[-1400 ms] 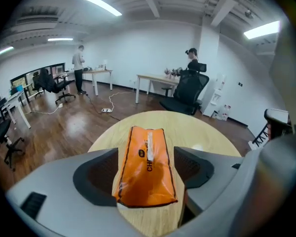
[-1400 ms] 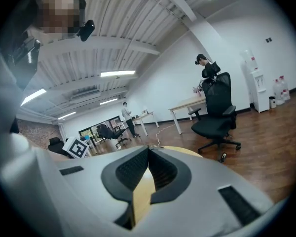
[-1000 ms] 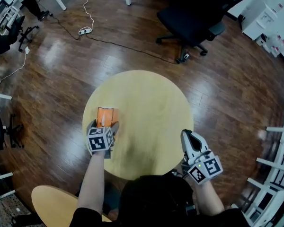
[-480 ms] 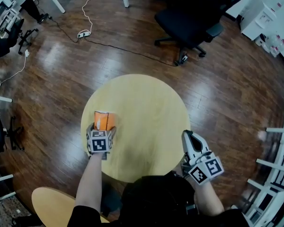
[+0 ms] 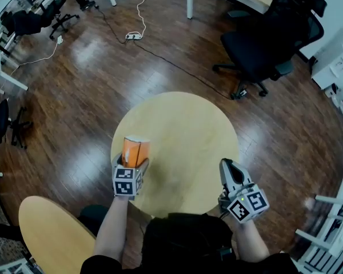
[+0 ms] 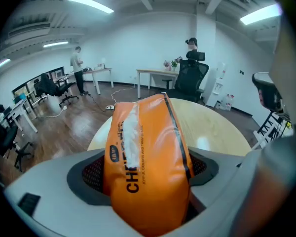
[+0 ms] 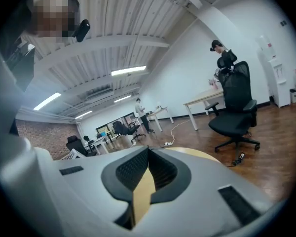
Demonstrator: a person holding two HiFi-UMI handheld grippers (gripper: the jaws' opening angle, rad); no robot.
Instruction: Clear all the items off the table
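Now the left gripper (image 5: 130, 165) has just been closing its jaws on the orange bag (image 5: 135, 150). The bag lay flat a second ago and stands upright in the grip at the table's (image 5: 188, 124) left edge. The right gripper (image 5: 231, 169) is closed and empty. Carrying the bag away probably clears the table.

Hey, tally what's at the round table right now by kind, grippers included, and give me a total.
Orange bag: 1
Gripper: 2 (left gripper, jaws just closed further onto the bag; right gripper, shut and empty)
Round table: 1
Total: 4
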